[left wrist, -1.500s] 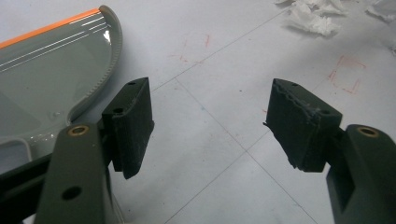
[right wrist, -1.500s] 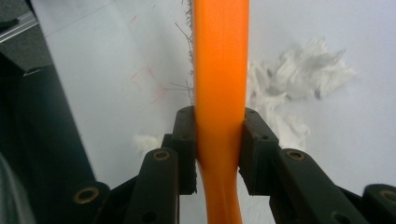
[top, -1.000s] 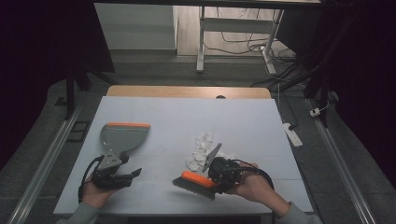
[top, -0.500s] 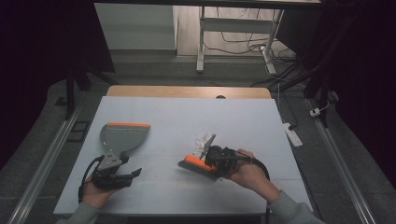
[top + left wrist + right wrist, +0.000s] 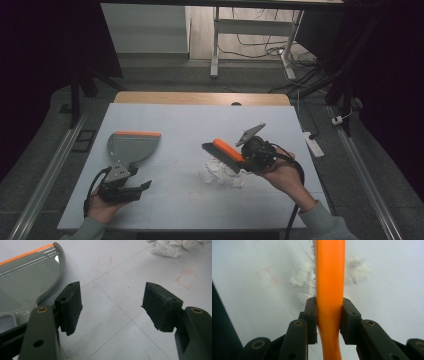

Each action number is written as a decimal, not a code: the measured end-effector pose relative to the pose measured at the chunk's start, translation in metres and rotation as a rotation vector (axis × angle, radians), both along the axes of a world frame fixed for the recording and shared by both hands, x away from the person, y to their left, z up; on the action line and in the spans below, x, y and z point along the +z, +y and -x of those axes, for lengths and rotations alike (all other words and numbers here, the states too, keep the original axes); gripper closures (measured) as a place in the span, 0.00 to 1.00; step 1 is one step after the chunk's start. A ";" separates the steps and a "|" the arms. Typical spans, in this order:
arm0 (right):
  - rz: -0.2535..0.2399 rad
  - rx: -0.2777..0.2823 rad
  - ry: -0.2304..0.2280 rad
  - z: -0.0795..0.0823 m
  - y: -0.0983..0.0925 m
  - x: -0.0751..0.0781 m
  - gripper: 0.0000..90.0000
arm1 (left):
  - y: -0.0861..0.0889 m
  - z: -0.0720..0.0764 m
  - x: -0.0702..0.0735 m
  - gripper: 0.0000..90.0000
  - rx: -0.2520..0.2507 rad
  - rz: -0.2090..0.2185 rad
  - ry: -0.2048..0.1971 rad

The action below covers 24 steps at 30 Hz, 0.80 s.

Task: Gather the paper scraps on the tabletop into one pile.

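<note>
Since a second ago the right gripper (image 5: 239, 156) has carried the orange-backed brush (image 5: 223, 154) up off the table (image 5: 180, 120) and away toward 1 o'clock, so the brush now hangs above the crumpled white paper (image 5: 216, 172) instead of lying at its near edge — by the look of it a reset for another sweep, with the wad not yet pushed toward the dustpan (image 5: 131, 147). The pan sits well apart at 9 o'clock from the paper, untouched, and the left gripper (image 5: 137, 189) rests just at its 6 o'clock, unmoved. The right gripper view settles the hold: both black pads (image 5: 310, 315) press hard on the orange handle, jaws closed on it, the paper blurred beyond. The left gripper view shows what the high view cannot — its pads (image 5: 71, 305) stand wide apart with nothing between them, the pan's grey rim at 10 o'clock, and faint red marks (image 5: 185, 278) on the tabletop.
</note>
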State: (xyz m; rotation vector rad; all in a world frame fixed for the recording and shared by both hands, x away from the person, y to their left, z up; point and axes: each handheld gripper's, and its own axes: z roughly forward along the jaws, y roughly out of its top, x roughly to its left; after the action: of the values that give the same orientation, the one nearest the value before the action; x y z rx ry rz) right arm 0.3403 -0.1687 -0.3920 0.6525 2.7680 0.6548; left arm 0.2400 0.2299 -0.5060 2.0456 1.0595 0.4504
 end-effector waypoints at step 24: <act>0.083 -0.305 0.242 -0.045 -0.028 -0.048 0.78 | -0.001 -0.001 -0.001 0.36 -0.010 0.000 0.004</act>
State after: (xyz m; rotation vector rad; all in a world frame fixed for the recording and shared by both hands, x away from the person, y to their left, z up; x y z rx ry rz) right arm 0.3851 -0.1971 -0.4397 1.1736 2.7988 0.4179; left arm 0.2407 0.2288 -0.5065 2.0512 1.0515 0.4416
